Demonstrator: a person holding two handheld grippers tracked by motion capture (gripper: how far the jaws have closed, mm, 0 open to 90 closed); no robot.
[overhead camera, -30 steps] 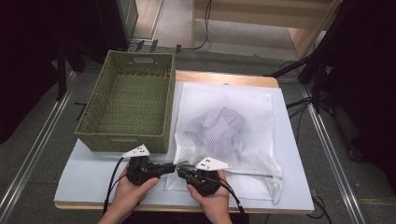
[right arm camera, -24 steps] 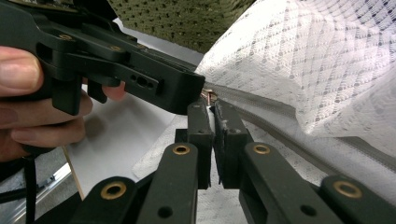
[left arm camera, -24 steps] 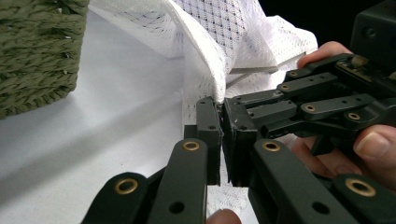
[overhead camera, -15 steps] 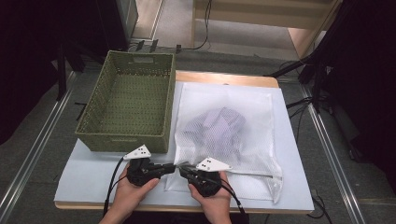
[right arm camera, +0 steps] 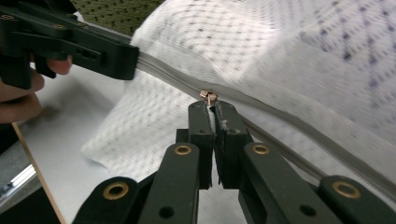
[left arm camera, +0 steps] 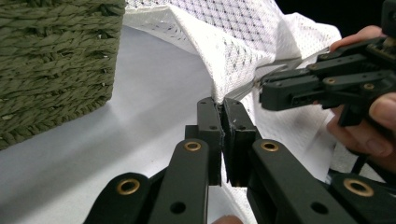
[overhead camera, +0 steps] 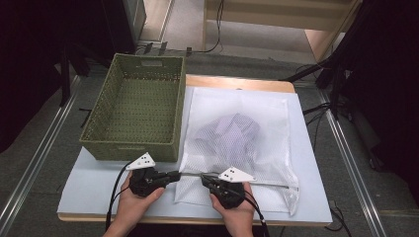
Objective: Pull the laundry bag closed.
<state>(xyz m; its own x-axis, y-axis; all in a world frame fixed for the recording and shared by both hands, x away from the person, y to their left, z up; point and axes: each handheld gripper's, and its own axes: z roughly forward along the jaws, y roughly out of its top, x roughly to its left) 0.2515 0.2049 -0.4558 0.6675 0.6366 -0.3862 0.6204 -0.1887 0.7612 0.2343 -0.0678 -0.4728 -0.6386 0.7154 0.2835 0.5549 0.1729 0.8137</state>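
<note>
A white mesh laundry bag point(overhead camera: 237, 143) lies flat on the right half of the desk point(overhead camera: 99, 190), with a pale lilac garment point(overhead camera: 232, 136) bunched inside it. Its zipper point(overhead camera: 267, 181) runs along the bag's near end, parallel to the desk's front edge. The left gripper point(overhead camera: 175, 174) sits near the front edge, just left of the bag's near-left corner, its jaws clenched on the mesh at the end of the zipper there. The right gripper point(overhead camera: 203, 177) is close beside it, and its jaws are pinched tight on the small metal zipper pull point(right arm camera: 208, 97). A green woven basket point(overhead camera: 136, 113) stands on the desk's left side, touching the bag's left edge.
</note>
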